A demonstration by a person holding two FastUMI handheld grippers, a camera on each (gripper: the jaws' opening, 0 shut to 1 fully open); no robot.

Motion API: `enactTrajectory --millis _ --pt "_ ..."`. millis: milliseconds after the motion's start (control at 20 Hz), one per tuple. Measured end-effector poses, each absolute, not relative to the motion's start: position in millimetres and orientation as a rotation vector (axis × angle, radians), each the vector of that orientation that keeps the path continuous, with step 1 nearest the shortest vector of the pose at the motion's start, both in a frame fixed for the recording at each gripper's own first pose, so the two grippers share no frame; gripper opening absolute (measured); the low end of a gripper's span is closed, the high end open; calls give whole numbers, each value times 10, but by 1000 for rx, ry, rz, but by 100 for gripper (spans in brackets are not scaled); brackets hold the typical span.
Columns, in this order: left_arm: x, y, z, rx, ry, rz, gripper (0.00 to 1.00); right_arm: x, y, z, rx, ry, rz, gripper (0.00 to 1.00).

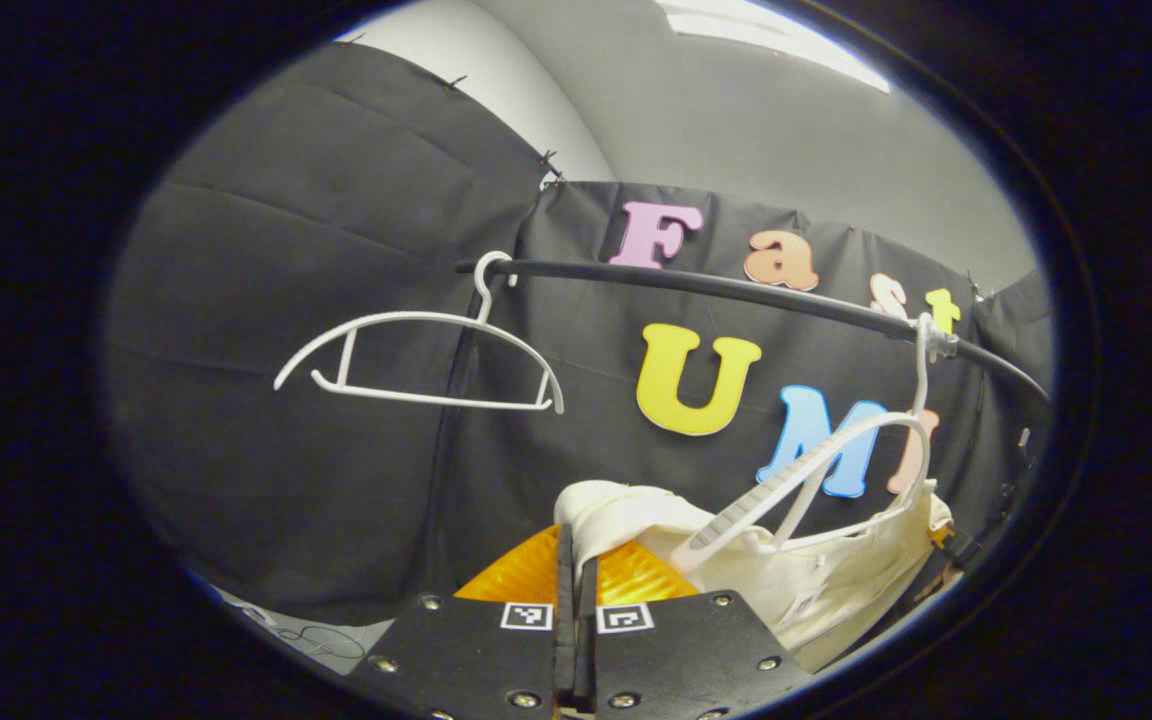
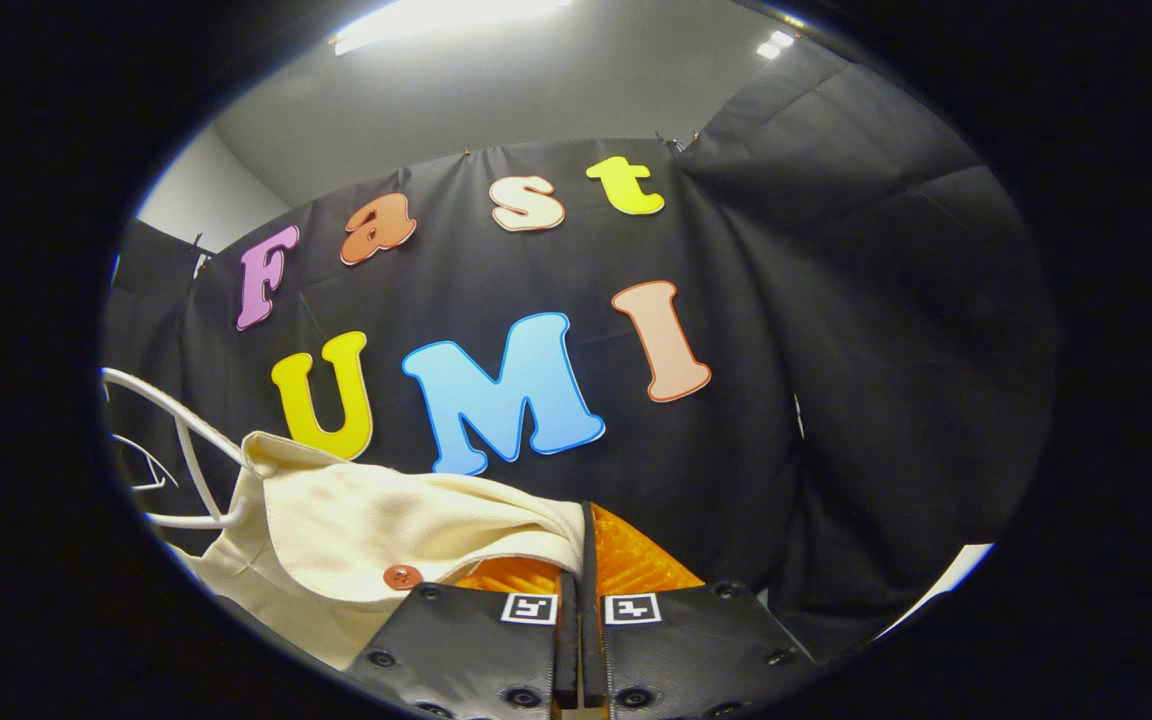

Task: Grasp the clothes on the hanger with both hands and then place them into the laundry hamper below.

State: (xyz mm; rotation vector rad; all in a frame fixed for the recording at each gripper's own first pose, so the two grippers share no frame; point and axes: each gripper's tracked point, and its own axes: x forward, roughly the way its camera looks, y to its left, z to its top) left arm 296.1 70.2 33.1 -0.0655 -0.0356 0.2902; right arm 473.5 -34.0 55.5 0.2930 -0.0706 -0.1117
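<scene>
A cream garment [image 1: 836, 575] hangs partly off a white hanger [image 1: 816, 480] that hooks on the black rail [image 1: 736, 290]. One shoulder of the cloth has slid off the hanger. My left gripper [image 1: 576, 560] is shut on a bunched corner of that garment, which folds over the fingertips. In the right gripper view the same cream garment [image 2: 376, 530], with a reddish button [image 2: 402, 576], stretches from the white hanger [image 2: 176, 440] at the left edge to my right gripper [image 2: 584, 540], which is shut on its edge.
A second white hanger [image 1: 416, 360] hangs bare on the rail's left end. Black cloth walls close the booth on all sides. A pale strip of floor [image 1: 326, 635] shows low at the left.
</scene>
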Motion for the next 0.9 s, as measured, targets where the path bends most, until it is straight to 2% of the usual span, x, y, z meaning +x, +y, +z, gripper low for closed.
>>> enactTrajectory --millis 500,650,700,900 --pt "2819 527 -320 -87 81 275 1 4783 -439 8 254 34 -113 3" --pt "2811 444 -414 -54 92 280 1 4631 -333 20 215 18 -64 3" --pt "2774 410 -444 -38 98 279 1 4555 -278 -18 206 25 -39 0" --pt "2550 330 -488 4 107 251 0 4025 -166 -109 222 64 15 3"
